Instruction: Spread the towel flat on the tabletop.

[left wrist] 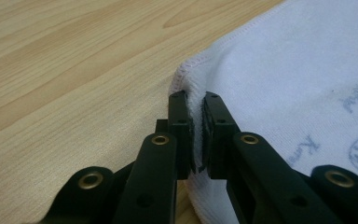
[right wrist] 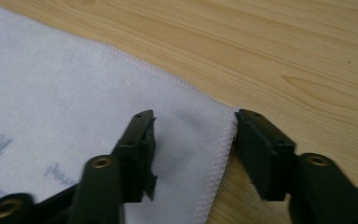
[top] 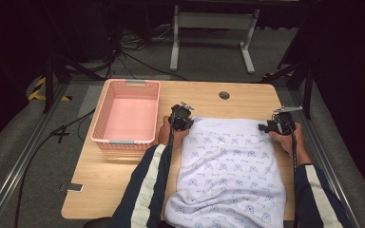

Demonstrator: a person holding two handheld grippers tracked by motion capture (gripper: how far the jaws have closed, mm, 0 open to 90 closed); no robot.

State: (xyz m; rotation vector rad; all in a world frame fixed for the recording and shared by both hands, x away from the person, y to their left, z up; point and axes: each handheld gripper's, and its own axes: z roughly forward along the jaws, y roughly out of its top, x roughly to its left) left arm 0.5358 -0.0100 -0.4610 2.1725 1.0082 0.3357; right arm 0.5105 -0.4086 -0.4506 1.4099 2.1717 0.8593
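Fingers first: left gripper (left wrist: 196, 130) is clamped on the towel (top: 228, 166), pads pressing a bunched fold of the hemmed corner, which sits in the middle of the left gripper view. Right gripper (right wrist: 193, 154) has its jaws roughly half apart, straddling the other corner: one jaw lies over the cloth, the other sits on bare wood just outside the stitched hem at right of centre in the right gripper view. Pads there are not pressing on the fabric (no pinch visible).

Towel is white with a small blue printed pattern, spread flat on the wooden table (top: 100, 180). In the high view it takes the lower centre-right of the frame, and its near edge hangs over the table's bottom edge. Left gripper (top: 181, 118) is at the towel's upper left corner, right gripper (top: 280, 123) at its upper right corner. Both forearms come in from the bottom, in dark sleeves with white stripes.

Pink basket (top: 126, 85) stands at upper left of the table, well apart from the towel, nothing in it. Round grommet (top: 224, 95) sits in the tabletop above the towel. Small grey tag (top: 72, 187) lies at the table's lower left edge.
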